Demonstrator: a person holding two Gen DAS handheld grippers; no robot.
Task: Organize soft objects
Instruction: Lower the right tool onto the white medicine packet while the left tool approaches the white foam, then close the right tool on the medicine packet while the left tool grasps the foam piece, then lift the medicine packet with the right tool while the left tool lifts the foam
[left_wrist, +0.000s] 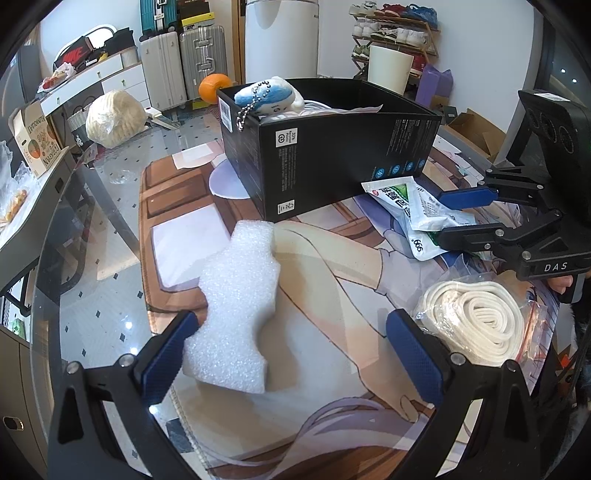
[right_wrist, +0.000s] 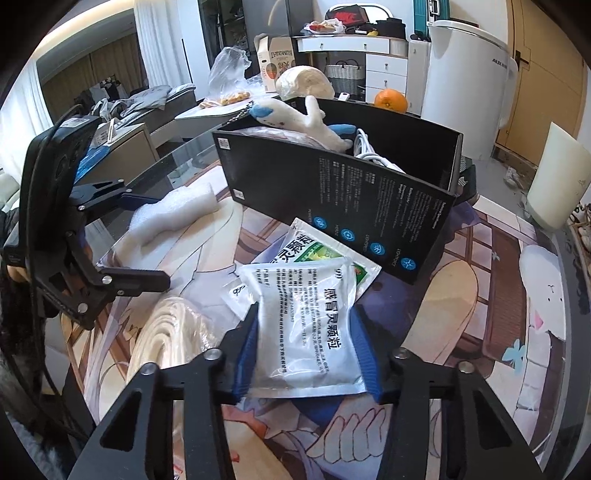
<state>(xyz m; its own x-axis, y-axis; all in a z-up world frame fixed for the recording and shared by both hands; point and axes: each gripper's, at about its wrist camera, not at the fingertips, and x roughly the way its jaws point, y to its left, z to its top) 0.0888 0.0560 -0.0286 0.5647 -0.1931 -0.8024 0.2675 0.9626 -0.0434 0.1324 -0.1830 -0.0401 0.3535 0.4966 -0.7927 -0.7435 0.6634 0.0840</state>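
Observation:
A white medicine packet (right_wrist: 306, 332) lies on the printed mat, and my right gripper (right_wrist: 306, 314) is shut on it, one blue pad against each side edge. A green-printed packet (right_wrist: 314, 247) lies under it, against the black open box (right_wrist: 332, 192). The box holds a white-and-blue plush toy (right_wrist: 295, 114) and a white cable. In the left wrist view my left gripper (left_wrist: 291, 325) stands open. The white foam piece (left_wrist: 236, 302) lies just inside its left finger. A bagged coil of white rope (left_wrist: 480, 317) sits beside the right finger. The right gripper (left_wrist: 443, 216) shows at the right edge.
The glass table's edge (left_wrist: 92, 206) curves along the left, with floor below. A small white packet (right_wrist: 236, 295) lies by the rope. Behind the box are an orange (right_wrist: 390, 100), a white appliance (right_wrist: 465, 85) and a white bin (right_wrist: 554, 181).

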